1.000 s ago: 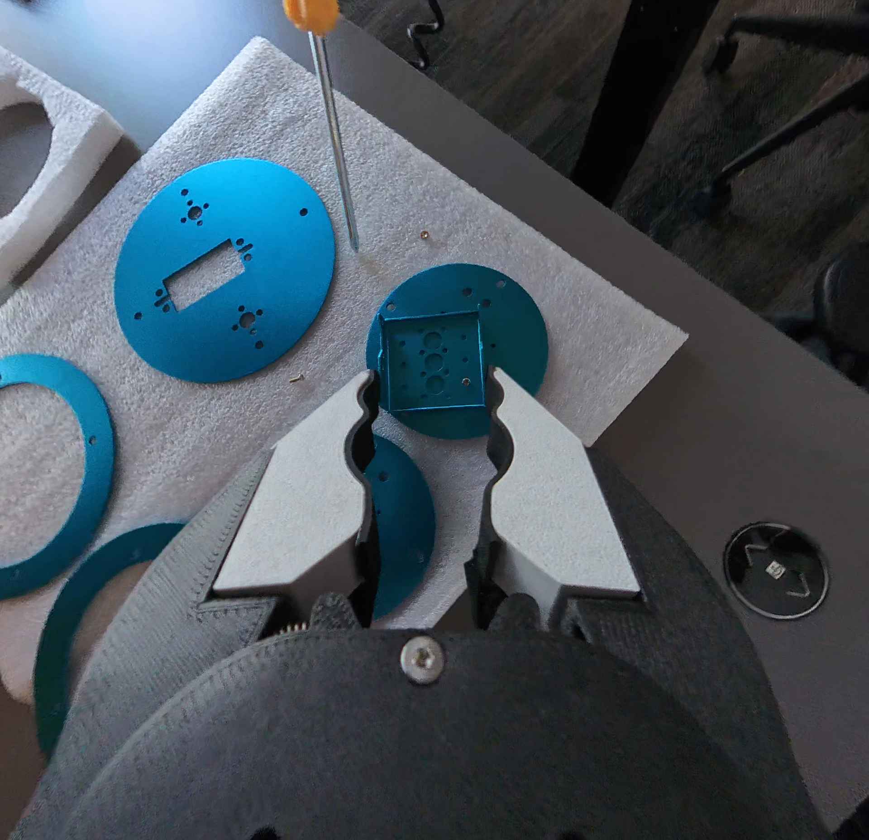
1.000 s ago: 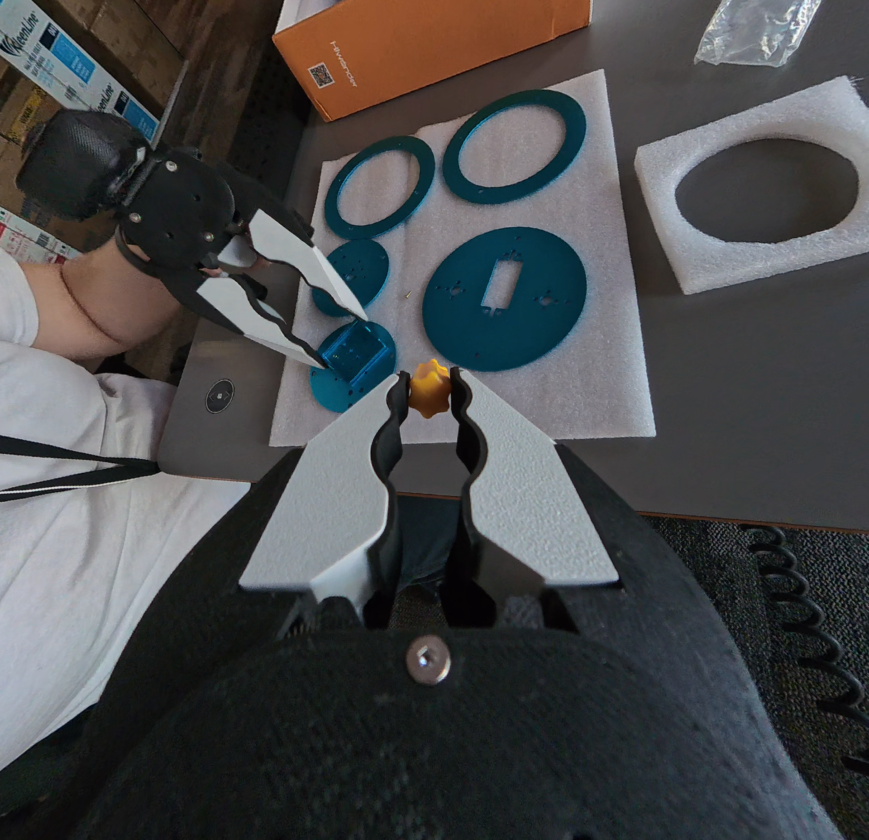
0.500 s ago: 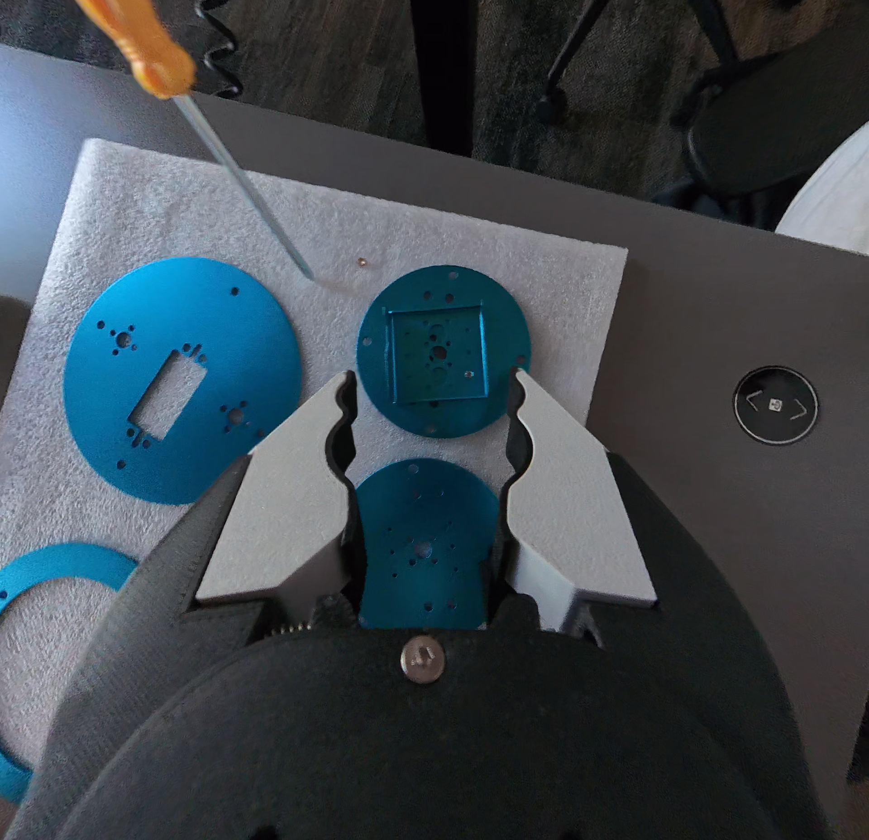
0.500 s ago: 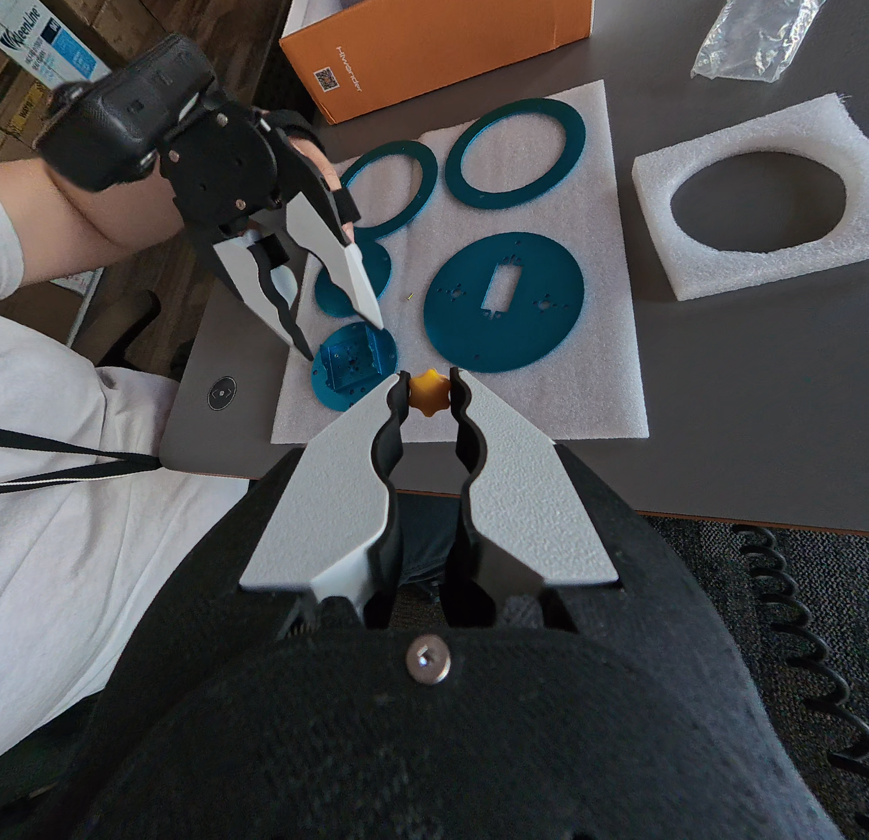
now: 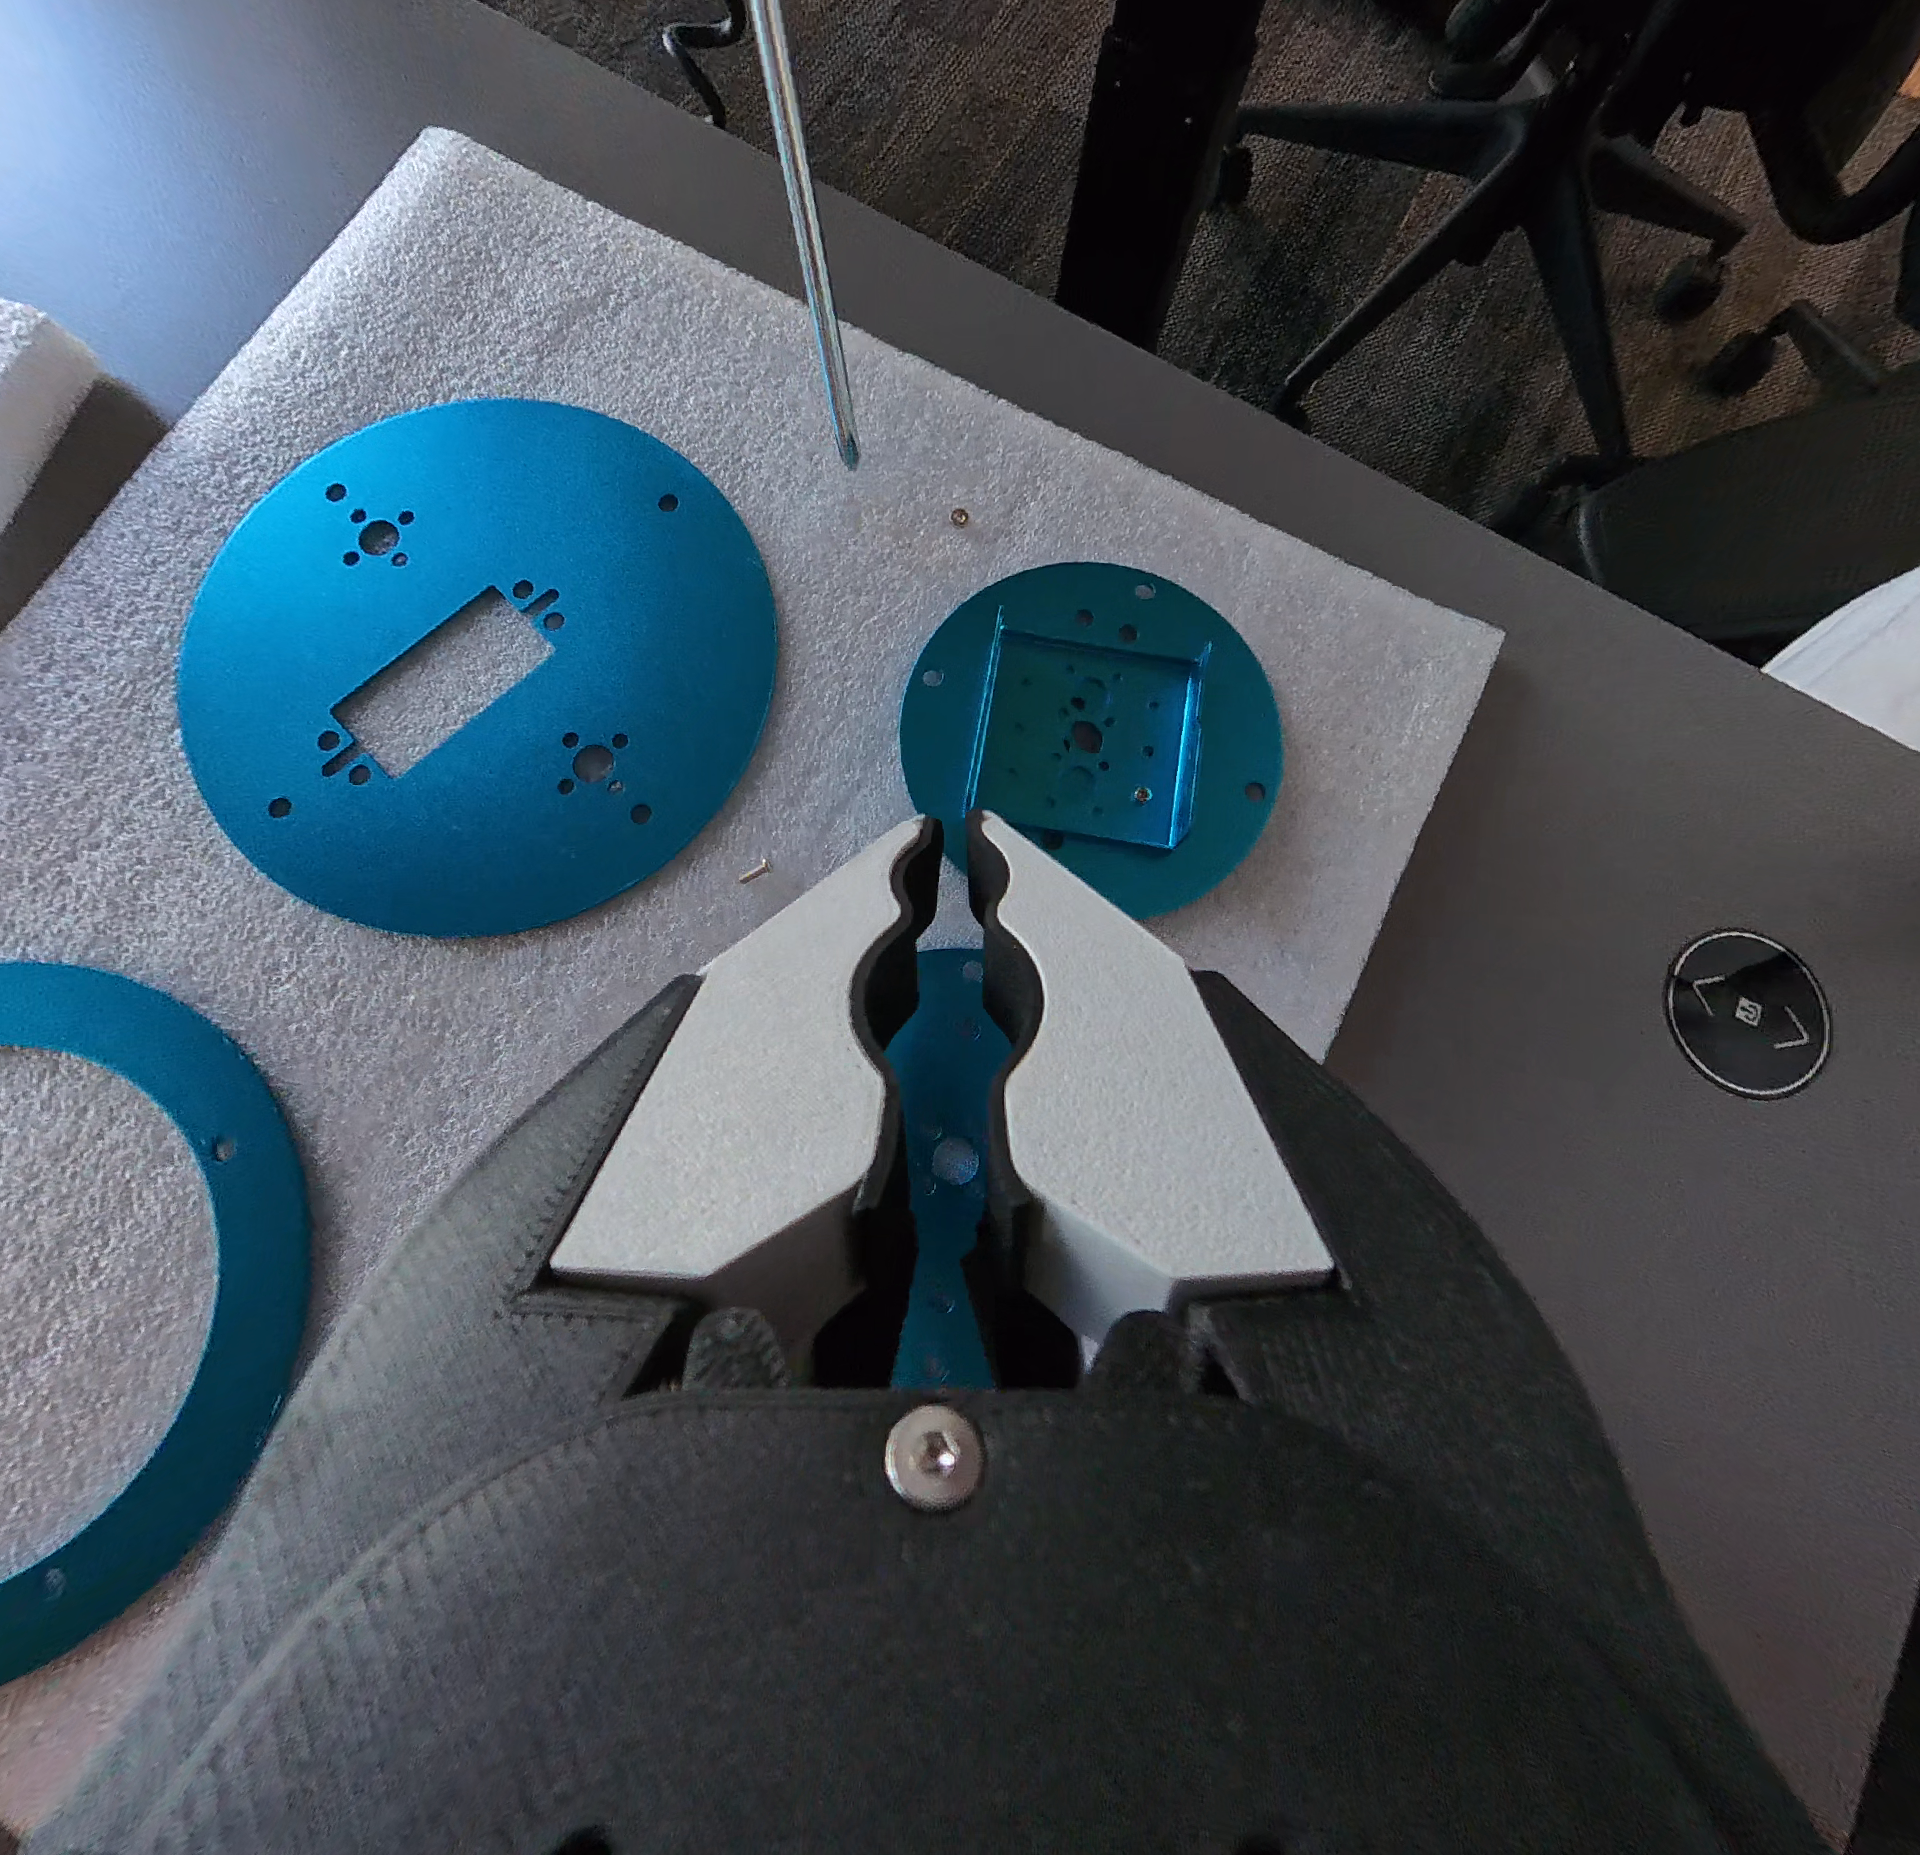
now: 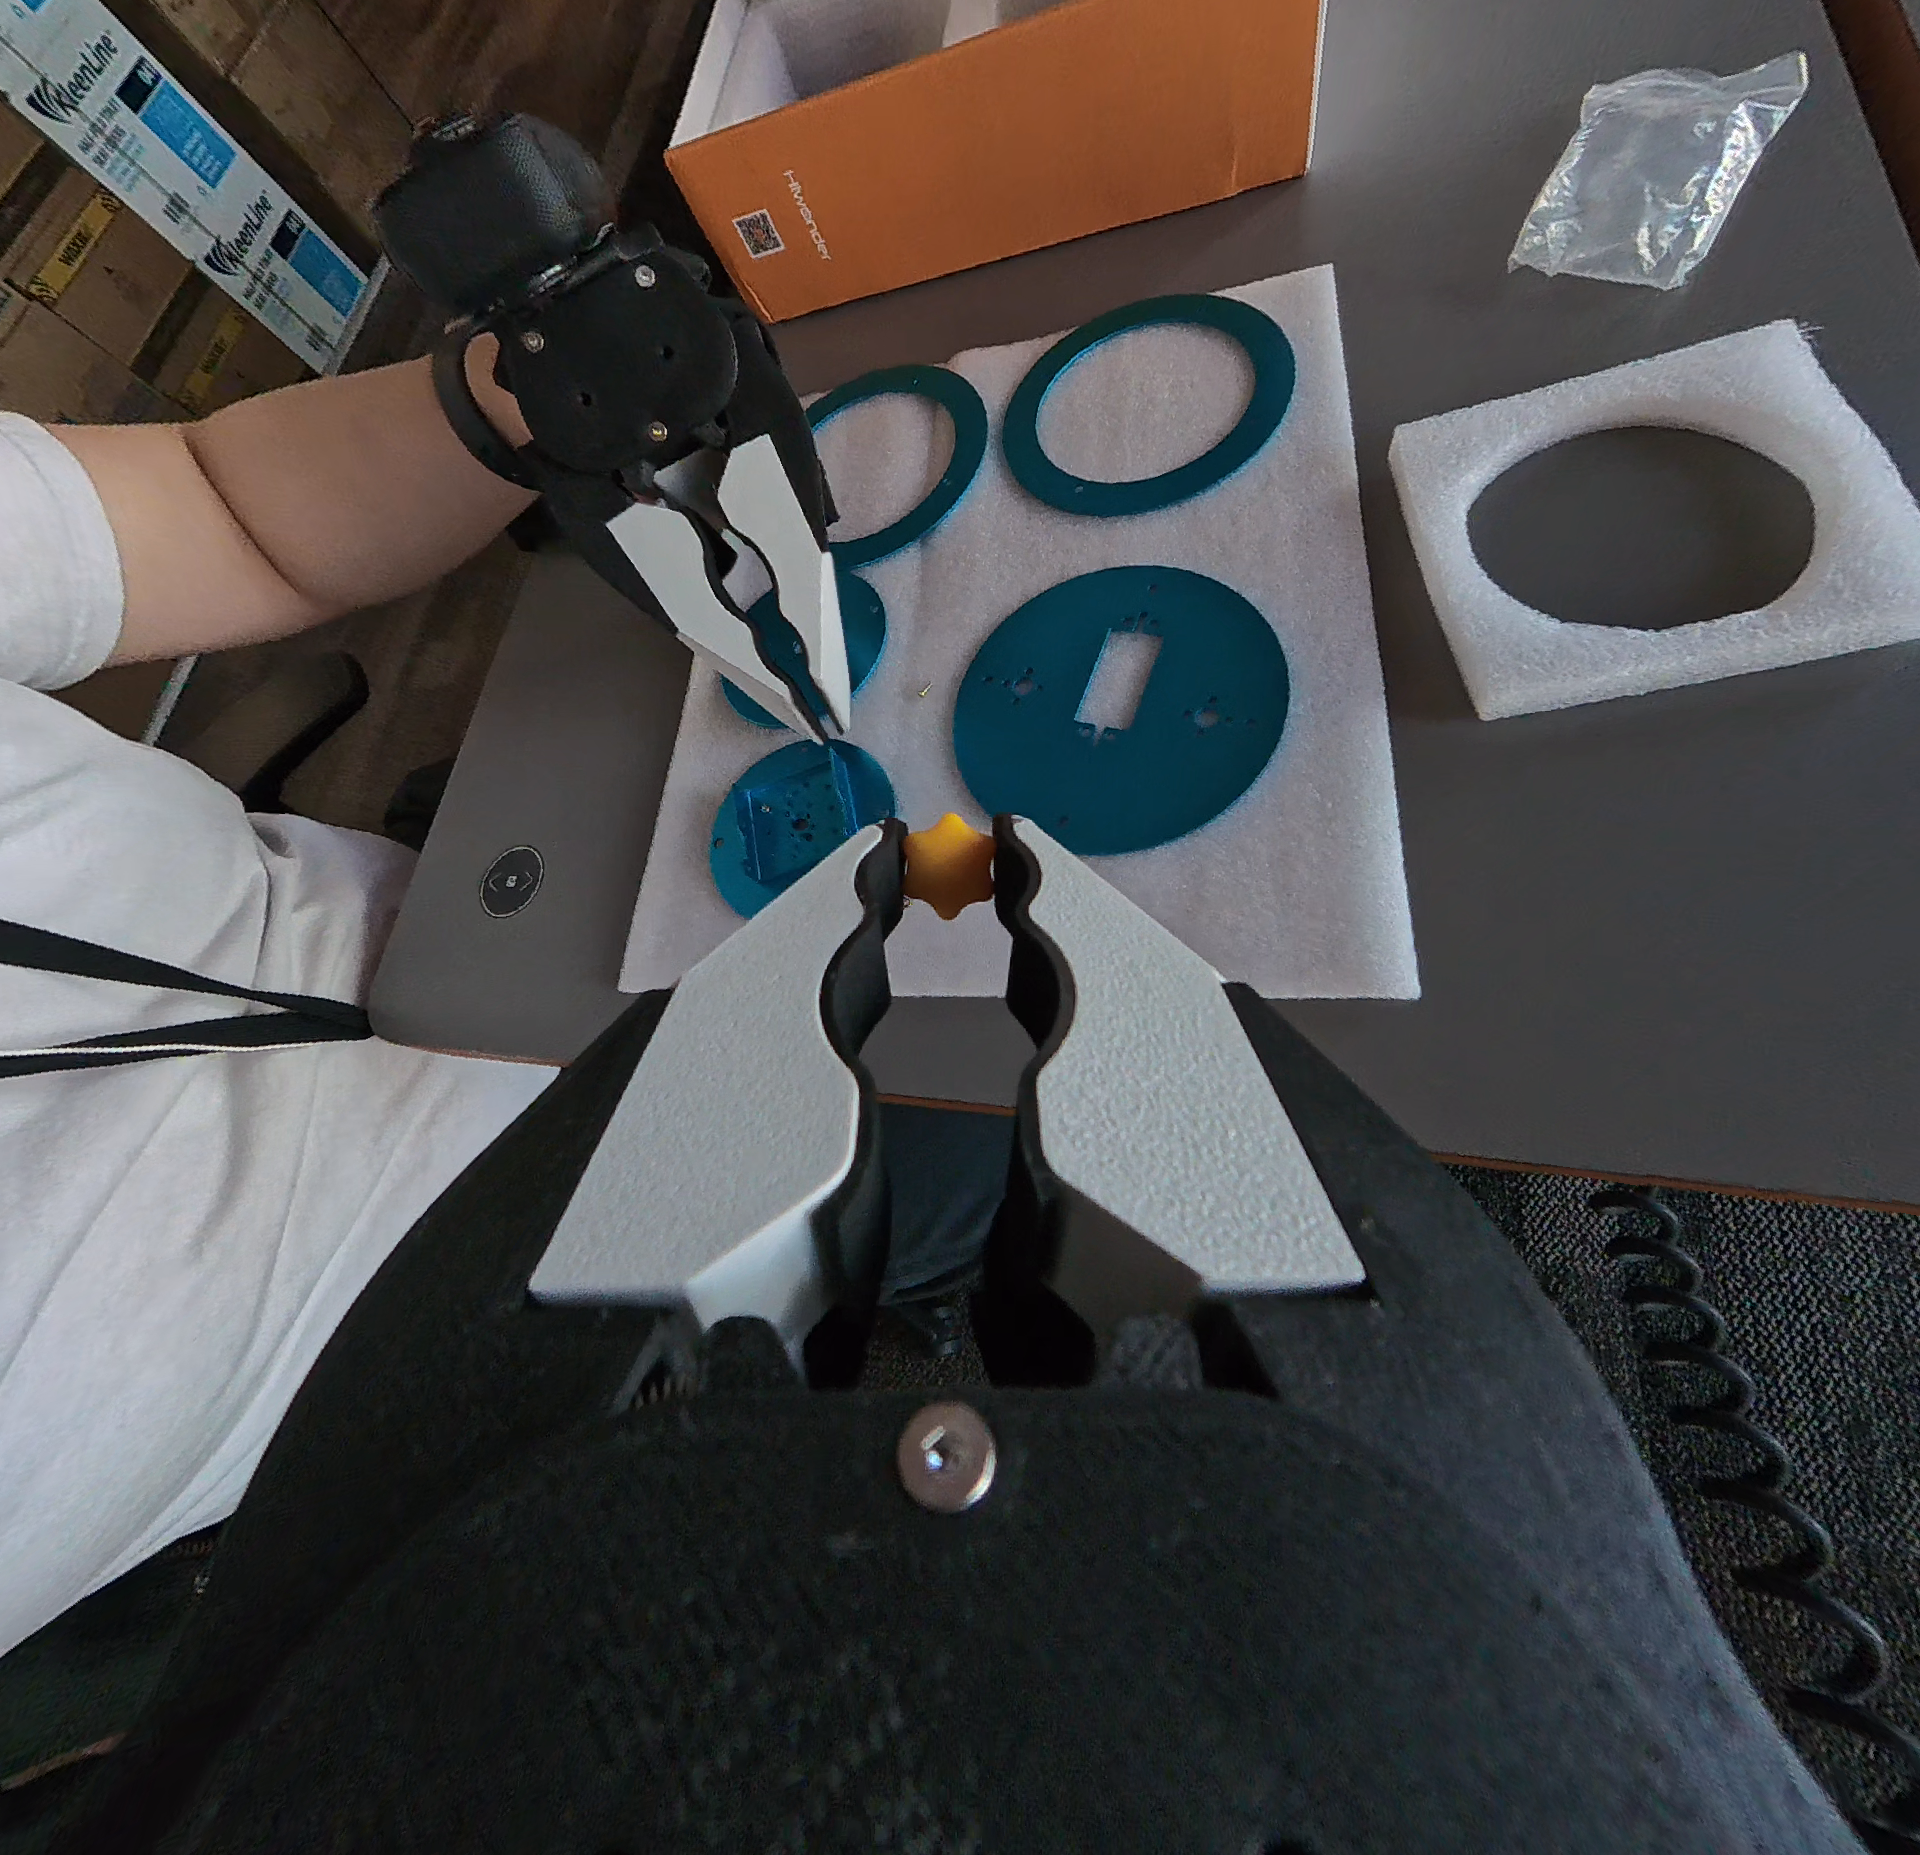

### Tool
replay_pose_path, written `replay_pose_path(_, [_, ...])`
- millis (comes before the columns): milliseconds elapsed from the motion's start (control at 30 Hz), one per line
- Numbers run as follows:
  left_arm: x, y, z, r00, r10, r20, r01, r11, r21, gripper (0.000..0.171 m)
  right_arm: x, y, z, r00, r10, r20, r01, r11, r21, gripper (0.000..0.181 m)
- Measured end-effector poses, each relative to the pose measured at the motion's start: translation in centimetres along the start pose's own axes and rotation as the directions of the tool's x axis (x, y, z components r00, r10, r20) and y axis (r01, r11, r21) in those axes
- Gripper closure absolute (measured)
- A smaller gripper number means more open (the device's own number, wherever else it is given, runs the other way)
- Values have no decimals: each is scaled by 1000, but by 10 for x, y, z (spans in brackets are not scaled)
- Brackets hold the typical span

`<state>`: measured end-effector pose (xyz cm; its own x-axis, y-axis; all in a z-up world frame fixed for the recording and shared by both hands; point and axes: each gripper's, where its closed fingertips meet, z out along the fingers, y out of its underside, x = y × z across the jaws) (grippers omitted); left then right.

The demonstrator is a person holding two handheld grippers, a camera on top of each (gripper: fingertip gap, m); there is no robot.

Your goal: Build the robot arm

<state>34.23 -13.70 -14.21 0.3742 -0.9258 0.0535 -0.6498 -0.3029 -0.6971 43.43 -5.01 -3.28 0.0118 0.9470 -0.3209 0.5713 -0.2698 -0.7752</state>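
My left gripper [image 5: 954, 835] is shut with nothing between its tips. It hovers low over the white foam sheet [image 5: 520, 299], just left of a small blue disc carrying a square bracket [image 5: 1091, 740]. A plain small blue disc [image 5: 940, 1161] lies under its fingers. It also shows in the right wrist view [image 6: 821, 727], its tips at the bracket disc [image 6: 800, 834]. My right gripper [image 6: 948, 839] is shut on the orange handle of a screwdriver [image 6: 948, 875]. The screwdriver shaft [image 5: 800, 195] points down, its tip just above the foam. Tiny screws [image 5: 959, 517] lie loose on the foam.
A large blue disc with a rectangular hole [image 6: 1122, 709] and two blue rings [image 6: 1148, 403] lie on the foam. An orange box [image 6: 1039, 143], a plastic bag [image 6: 1662, 184] and a foam block with a round cutout [image 6: 1662, 558] stand beyond. A round desk button [image 5: 1749, 1016] sits right. The gap from one gripper's tips to the other's is roughly 15 cm.
My left gripper has closed from wide open to shut and shifted a little towards the large disc. The screwdriver has swung more upright, with its tip still near the loose screw.
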Motion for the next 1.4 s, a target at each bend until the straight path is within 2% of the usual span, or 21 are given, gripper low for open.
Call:
replay_pose_path(133, [-1,3,4,1000,28,11,-27,999,-31,168,2,11,10,1000,6,-1,-6,999,-47,165])
replay_pose_path(400, [0,0,10,999,45,6,-45,999,-28,167,-2,8,11,999,-31,-20,29,998,-59,165])
replay_pose_path(600, [-8,-6,0,998,44,37,-45,999,7,156,-6,4,15,998,-57,-26,55,997,-58,165])
replay_pose_path(700, [-20,-32,-14,998,5,57,-13,991,130,153,-7,1,18,997,-69,-29,67,996,-54,165])
replay_pose_path(767, [-24,-56,-16,999,-34,23,29,976,217,142,-7,-3,20,996,-81,-32,79,995,-54,166])
replay_pose_path(900, [-25,-87,4,998,-38,-46,49,965,259,138,-10,-8,25,994,-100,-40,99,994,-39,166])
replay_pose_path(1100, [-22,-105,29,999,-20,-45,33,951,307,145,-14,-12,28,994,-110,-27,111,994,14,165])
replay_pose_path(1167, [-23,-108,33,999,-22,-31,31,948,318,156,-16,-14,29,993,-117,-8,117,993,31,166])
replay_pose_path(1233, [-25,-110,34,1000,-16,-2,15,945,326,156,-15,-16,30,993,-121,-6,122,990,65,166])
replay_pose_path(1267, [-26,-111,33,1000,-18,5,15,941,338,156,-17,-19,29,991,-133,12,131,986,102,164])
replay_pose_path(1333, [-26,-109,32,1000,-19,14,13,935,354,156,-26,-32,20,981,-187,53,168,953,254,154])
replay_pose_path(1400, [-25,-108,31,1000,-18,8,14,930,367,156,-34,-36,9,965,-256,60,220,913,343,136])
